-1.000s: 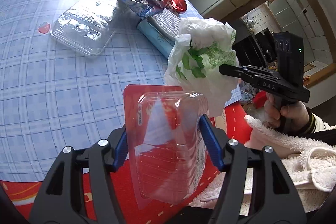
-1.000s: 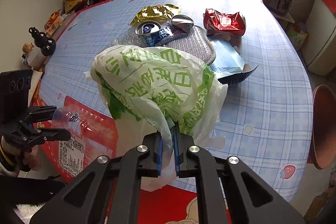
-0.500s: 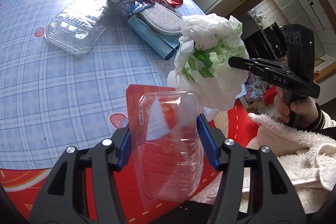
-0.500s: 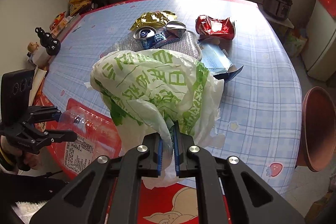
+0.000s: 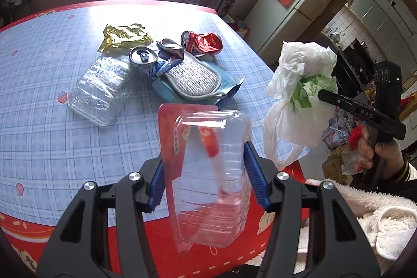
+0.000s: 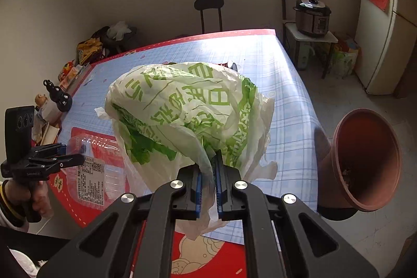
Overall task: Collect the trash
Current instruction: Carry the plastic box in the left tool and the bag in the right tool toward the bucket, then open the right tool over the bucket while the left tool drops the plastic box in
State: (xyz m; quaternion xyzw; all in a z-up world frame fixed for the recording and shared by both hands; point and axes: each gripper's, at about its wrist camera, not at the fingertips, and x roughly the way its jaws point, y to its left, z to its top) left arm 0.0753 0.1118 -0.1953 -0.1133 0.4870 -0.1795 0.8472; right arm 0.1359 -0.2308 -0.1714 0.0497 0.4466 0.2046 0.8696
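My left gripper [image 5: 206,168] is shut on a clear plastic clamshell package with a red backing card [image 5: 206,160], held above the table's near edge; the package also shows in the right wrist view [image 6: 93,168]. My right gripper [image 6: 208,173] is shut on a white plastic bag with green print [image 6: 187,108], which hangs right of the package in the left wrist view [image 5: 299,95]. On the table lie a clear plastic tray [image 5: 101,87], a gold wrapper [image 5: 122,35], a blue can [image 5: 143,59], a crushed red can [image 5: 203,42], a grey slipper [image 5: 192,80] and a light blue box [image 5: 226,80].
A brown plastic bin [image 6: 365,160] stands on the floor right of the table [image 5: 39,121]. A stool [image 6: 208,9], a rice cooker [image 6: 312,14] and a fridge [image 5: 294,7] stand beyond the table. Small figurines [image 6: 57,98] sit at its left edge.
Both grippers have lifted and tilted up with their loads. The bag now hides most of the trash pile in the right wrist view, and the bin has come fully into view.
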